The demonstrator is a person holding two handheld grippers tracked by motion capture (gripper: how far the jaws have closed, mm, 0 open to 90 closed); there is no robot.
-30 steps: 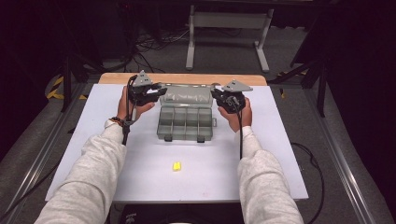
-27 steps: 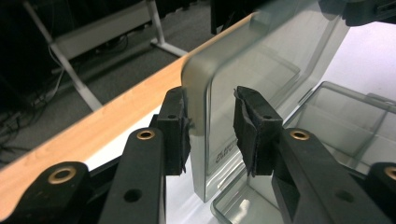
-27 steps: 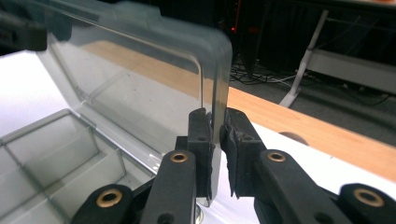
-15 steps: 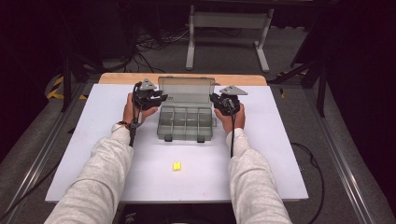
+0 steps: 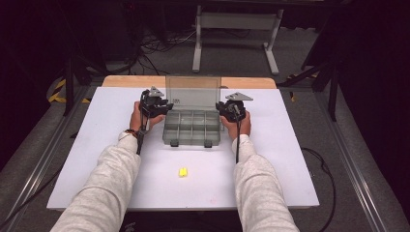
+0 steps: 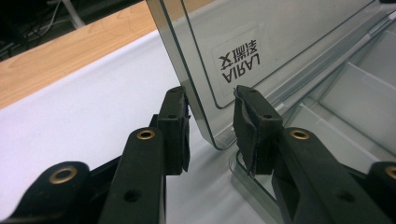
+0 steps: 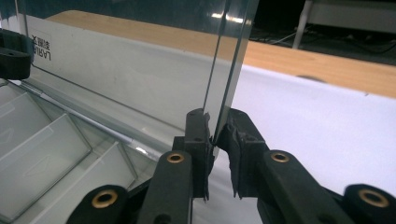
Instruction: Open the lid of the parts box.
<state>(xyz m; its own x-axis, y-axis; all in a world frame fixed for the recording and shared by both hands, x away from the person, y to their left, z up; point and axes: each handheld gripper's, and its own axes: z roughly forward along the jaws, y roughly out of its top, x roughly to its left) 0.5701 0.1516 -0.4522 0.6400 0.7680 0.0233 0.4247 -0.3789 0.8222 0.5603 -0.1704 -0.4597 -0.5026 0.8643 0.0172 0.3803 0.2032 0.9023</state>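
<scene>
Upright lid walls off the back; the front lies open to us.

We see the clear smoky plastic lid (image 5: 193, 91) standing upright behind the grey compartment box (image 5: 192, 126), with the left tool (image 5: 162, 107) and right tool (image 5: 223, 108) at its two side edges. The white tabletop (image 5: 290, 159) is bare to either side; a small yellow block (image 5: 183, 171) lies well in front.

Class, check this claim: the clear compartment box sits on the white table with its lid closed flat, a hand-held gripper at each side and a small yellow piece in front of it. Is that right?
Not quite. The lid stands upright and open, as the high view shows. The rest holds: the compartment box is on the white table, the left hand-held gripper and right hand-held gripper flank it, and the yellow piece lies in front.
</scene>
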